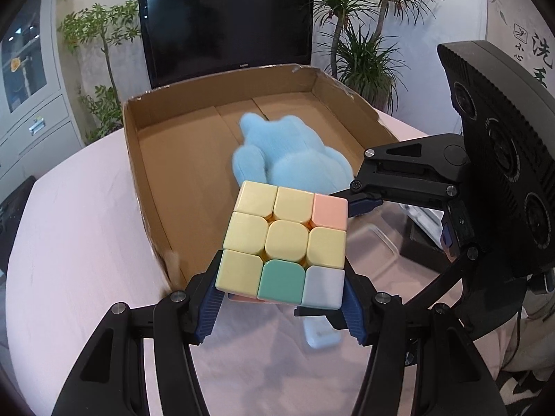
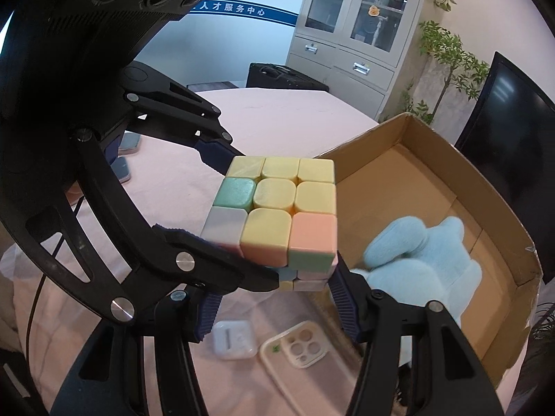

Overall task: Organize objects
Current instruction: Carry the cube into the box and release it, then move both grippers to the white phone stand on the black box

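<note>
Left gripper (image 1: 281, 306): you have its blue pads pressed on the two lower sides of the cube – pinching it, held off the desk.
Right gripper (image 2: 274, 308): it pinches the same cube from the adjoining sides; in the left wrist view it reaches in from the right, one finger (image 1: 364, 204) touching the cube's far right corner by the peach tile.
Cube (image 1: 284, 241): a pastel puzzle cube, mostly yellow on top, with one peach, one green and one pale grey tile; it sits between both pairs of jaws, tilted slightly.
Cardboard box (image 1: 133, 159): open, shallow, straight ahead of your left gripper and just beyond the cube; from your right gripper it lies ahead and to the right.
Blue plush toy (image 1: 277, 152): lying inside the box, just past the cube.
Desk (image 1: 79, 228): covered in pale pink cloth, below both grippers.
White case (image 2: 232, 341): on the desk directly under your right gripper, between its fingers.
Beige phone case (image 2: 295, 350): just right of the white case, camera cutouts facing up – close to the box's near wall.
Monitor (image 1: 225, 24): dark screen, behind the box.
Plants (image 1: 367, 45): flanking the monitor.
</note>
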Demonstrator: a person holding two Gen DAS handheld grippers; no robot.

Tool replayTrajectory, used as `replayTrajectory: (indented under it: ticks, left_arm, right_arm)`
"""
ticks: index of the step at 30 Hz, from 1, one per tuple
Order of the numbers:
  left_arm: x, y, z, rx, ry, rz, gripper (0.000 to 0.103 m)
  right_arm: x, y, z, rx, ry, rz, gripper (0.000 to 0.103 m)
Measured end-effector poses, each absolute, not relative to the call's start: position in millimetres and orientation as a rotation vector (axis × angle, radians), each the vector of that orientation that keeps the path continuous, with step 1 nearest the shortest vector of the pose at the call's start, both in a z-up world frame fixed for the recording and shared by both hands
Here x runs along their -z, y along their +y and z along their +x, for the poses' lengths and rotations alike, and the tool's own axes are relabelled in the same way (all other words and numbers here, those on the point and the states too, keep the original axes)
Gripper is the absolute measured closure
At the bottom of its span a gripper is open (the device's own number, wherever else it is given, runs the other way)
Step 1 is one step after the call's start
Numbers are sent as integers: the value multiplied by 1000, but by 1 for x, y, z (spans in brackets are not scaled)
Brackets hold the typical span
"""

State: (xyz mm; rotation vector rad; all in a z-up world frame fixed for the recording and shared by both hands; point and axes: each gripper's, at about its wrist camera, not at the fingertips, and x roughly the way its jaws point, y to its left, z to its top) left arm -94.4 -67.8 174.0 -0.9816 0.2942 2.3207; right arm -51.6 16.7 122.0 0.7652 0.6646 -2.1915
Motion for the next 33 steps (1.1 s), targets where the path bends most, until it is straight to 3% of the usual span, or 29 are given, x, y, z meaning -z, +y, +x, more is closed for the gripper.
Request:
replayTrajectory:
  ticks: [11, 23, 26, 30, 33]
  left_arm:
    - [-158, -69, -192, -2266, 232, -1096, 45]
    - [-110, -70, -200, -2266, 234, -1225, 42]
    - [-117, -71, -193, -2315, 245, -1212, 39]
    - [-138, -77, -177, -2387, 206, -1153, 27]
    - [-158, -75, -157, -2436, 176, -1095, 22]
  right_arm:
    - [-120, 12, -138, 2230, 613, 871, 48]
    - [-73, 0, -150, 2169, 646, 1012, 47]
    - [-73, 0, -144, 2194, 667, 1014, 44]
    - [-89, 9, -128, 2243, 668, 984, 34]
    - [-108, 29, -107, 2305, 690, 940, 31]
